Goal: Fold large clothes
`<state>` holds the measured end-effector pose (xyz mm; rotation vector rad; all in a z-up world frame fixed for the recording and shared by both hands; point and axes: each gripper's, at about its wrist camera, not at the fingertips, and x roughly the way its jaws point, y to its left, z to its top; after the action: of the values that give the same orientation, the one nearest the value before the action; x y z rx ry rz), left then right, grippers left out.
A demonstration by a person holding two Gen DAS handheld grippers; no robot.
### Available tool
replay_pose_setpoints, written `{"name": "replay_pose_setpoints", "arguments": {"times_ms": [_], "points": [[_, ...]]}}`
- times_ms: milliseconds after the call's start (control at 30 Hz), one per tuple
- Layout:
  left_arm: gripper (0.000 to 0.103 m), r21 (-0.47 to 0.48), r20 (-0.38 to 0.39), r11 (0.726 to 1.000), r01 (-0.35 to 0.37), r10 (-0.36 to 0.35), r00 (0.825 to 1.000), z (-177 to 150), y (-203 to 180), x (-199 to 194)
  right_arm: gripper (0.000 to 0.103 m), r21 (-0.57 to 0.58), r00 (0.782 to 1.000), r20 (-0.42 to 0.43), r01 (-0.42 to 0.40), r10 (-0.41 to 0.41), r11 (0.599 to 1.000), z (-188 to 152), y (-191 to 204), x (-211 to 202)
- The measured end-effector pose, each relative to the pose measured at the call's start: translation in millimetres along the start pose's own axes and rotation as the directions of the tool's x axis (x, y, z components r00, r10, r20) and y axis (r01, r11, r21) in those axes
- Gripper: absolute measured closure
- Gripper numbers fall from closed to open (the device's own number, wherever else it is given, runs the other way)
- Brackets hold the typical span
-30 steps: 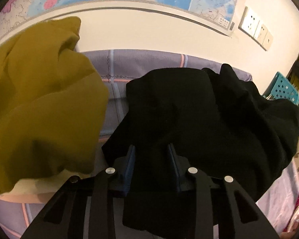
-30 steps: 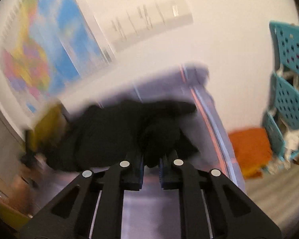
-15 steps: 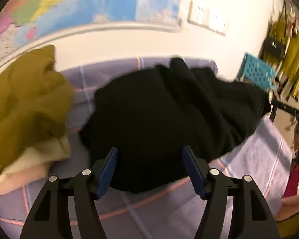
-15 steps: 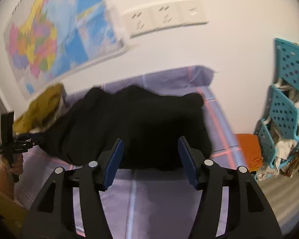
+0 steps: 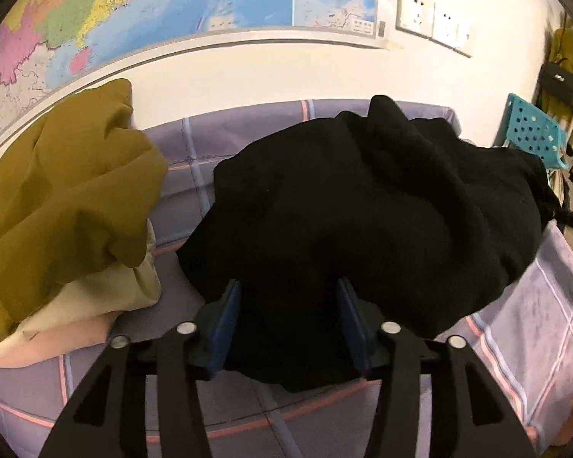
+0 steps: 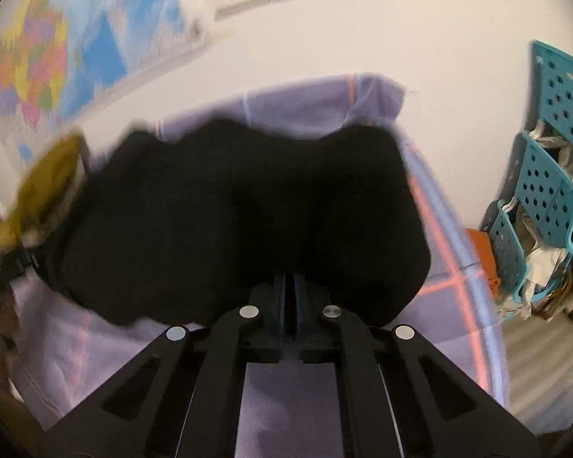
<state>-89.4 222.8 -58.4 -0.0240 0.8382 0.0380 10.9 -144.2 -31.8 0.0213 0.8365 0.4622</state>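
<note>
Left wrist view takes in a wall with a large coloured map (image 5: pixel 195 4) above a bed covered by a lilac checked sheet (image 5: pixel 527 343) with pink and pale lines. On that sheet, filling the middle of the picture, lies the black garment (image 5: pixel 363 210), bunched into a rumpled heap. To its left sits a mustard-yellow garment (image 5: pixel 65 198), piled on top of cream and peach cloth (image 5: pixel 95 316); the yellow pile is near the black one, with a strip of sheet showing between them. At the far right stands a teal perforated basket (image 5: pixel 534 133), and beyond it yellow clothes and a dark bag hang on the wall. White wall sockets (image 5: pixel 435 19) sit just right of the map.

The left gripper (image 5: pixel 288 309) reaches into the near edge of the black garment. Its jaws are closing, and a fold of the black cloth lies between the blue pads (image 5: pixel 225 324); whether they already press on it I cannot tell.

Right wrist view is blurred. It shows the same black garment (image 6: pixel 229 210) on the sheet, with teal baskets (image 6: pixel 546 191) of mixed cloth off to the right. The right gripper (image 6: pixel 289 290) has its jaws clenched together at the garment's near edge; the pad tips disappear under the black cloth, so whether any is pinched between them cannot be told.
</note>
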Motion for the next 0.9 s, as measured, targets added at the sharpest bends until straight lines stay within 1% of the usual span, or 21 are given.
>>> {"name": "replay_pose_setpoints", "arguments": {"times_ms": [33, 67, 100, 133, 167, 233, 267, 333, 467, 500, 533, 567, 600, 633, 667, 700, 733, 767, 800, 833, 900], "points": [[0.053, -0.012, 0.002, 1.000, 0.025, -0.025, 1.000, 2.2, 0.4, -1.2, 0.094, 0.004, 1.000, 0.016, -0.001, 0.001, 1.000, 1.0, 2.0, -6.7], [0.049, -0.026, 0.007, 0.999, 0.044, -0.044, 0.999, 5.6, 0.7, -2.7, 0.089, 0.042, 0.999, 0.040, -0.031, 0.029, 0.999, 3.8, -0.3, -16.4], [0.048, -0.038, 0.009, 0.998, 0.054, -0.053, 0.999, 8.7, 0.9, -4.2, 0.086, 0.063, 0.996, 0.067, -0.055, 0.051, 0.996, 6.2, -2.0, -24.7], [0.047, -0.042, 0.015, 0.997, 0.070, -0.070, 0.997, 11.4, 0.8, -6.4, 0.076, 0.068, 0.993, 0.096, -0.070, 0.063, 0.995, 9.5, -1.7, -33.2], [0.042, -0.040, 0.028, 0.994, 0.101, -0.100, 0.995, 16.5, -1.3, -8.8, 0.068, 0.053, 0.989, 0.131, -0.079, 0.071, 0.995, 13.6, 3.1, -44.0], [0.037, -0.020, 0.053, 0.994, 0.104, -0.103, 0.993, 25.2, -7.1, -10.4, 0.068, 0.006, 0.983, 0.158, -0.094, 0.092, 0.996, 20.7, 16.8, -53.0], [0.037, -0.004, 0.061, 0.996, 0.088, -0.087, 0.994, 30.7, -11.5, -8.5, 0.063, -0.023, 0.980, 0.161, -0.113, 0.115, 0.993, 25.2, 27.3, -53.7], [0.036, 0.008, 0.061, 0.997, 0.076, -0.076, 0.995, 40.1, -17.1, -0.3, 0.057, -0.064, 0.974, 0.148, -0.161, 0.169, 0.985, 33.9, 43.1, -47.8], [0.036, 0.014, -0.009, 0.999, 0.051, -0.050, 0.999, 57.5, -22.2, 32.0, 0.053, -0.144, 0.971, 0.076, -0.216, 0.229, 0.966, 55.0, 85.9, -10.5], [0.036, 0.013, -0.036, 0.999, 0.047, -0.047, 0.998, 61.5, -22.7, 41.9, 0.051, -0.159, 0.967, 0.040, -0.243, 0.252, 0.957, 63.1, 99.5, 3.9], [0.037, 0.014, -0.059, 0.998, 0.054, -0.053, 0.997, 64.6, -22.9, 49.8, 0.047, -0.172, 0.964, 0.017, -0.257, 0.264, 0.951, 70.2, 110.3, 17.2], [0.036, 0.015, -0.079, 0.998, 0.056, -0.054, 0.995, 67.4, -23.2, 57.5, 0.038, -0.189, 0.967, -0.003, -0.249, 0.253, 0.950, 77.4, 121.1, 31.9], [0.037, 0.006, -0.103, 0.999, 0.044, -0.043, 0.994, 71.5, -22.3, 66.1, 0.035, -0.200, 0.968, -0.030, -0.252, 0.251, 0.947, 81.8, 128.0, 42.2], [0.043, 0.000, -0.125, 0.999, 0.044, -0.043, 0.991, 75.2, -21.5, 72.8, 0.035, -0.207, 0.968, -0.049, -0.250, 0.246, 0.946, 86.0, 132.7, 53.2], [0.054, -0.001, -0.143, 0.999, 0.035, -0.034, 0.989, 78.6, -20.4, 80.5, 0.035, -0.211, 0.971, -0.056, -0.237, 0.230, 0.948, 90.5, 137.7, 62.9], [0.060, 0.000, -0.147, 1.000, 0.017, -0.016, 0.989, 80.4, -19.5, 84.0, 0.035, -0.220, 0.971, -0.092, -0.235, 0.219, 0.947, 96.6, 141.5, 77.3], [0.075, -0.001, -0.151, 1.000, 0.000, 0.000, 0.989, 81.5, -18.8, 87.5, 0.038, -0.238, 0.975, -0.123, -0.210, 0.185, 0.948, 100.4, 144.9, 90.9], [0.087, -0.007, -0.152, 1.000, -0.013, 0.012, 0.988, 82.8, -16.4, 89.4, 0.038, -0.252, 0.983, -0.116, -0.167, 0.141, 0.953, 102.5, 145.5, 98.1], [0.094, -0.022, -0.150, 1.000, -0.022, 0.018, 0.989, 84.7, -12.0, 89.6, 0.039, -0.259, 0.984, -0.121, -0.155, 0.127, 0.953, 103.5, 144.8, 104.0], [0.098, -0.039, -0.145, 0.999, -0.026, 0.020, 0.989, 87.3, -7.1, 89.4, 0.049, -0.257, 0.985, -0.128, -0.148, 0.118, 0.955, 104.8, 142.1, 108.6], [0.099, -0.092, -0.134, 0.996, 0.005, -0.018, 0.991, 90.7, 3.5, 87.3, 0.064, -0.225, 0.986, -0.116, -0.146, 0.122, 0.963, 106.1, 132.6, 108.5]]}}
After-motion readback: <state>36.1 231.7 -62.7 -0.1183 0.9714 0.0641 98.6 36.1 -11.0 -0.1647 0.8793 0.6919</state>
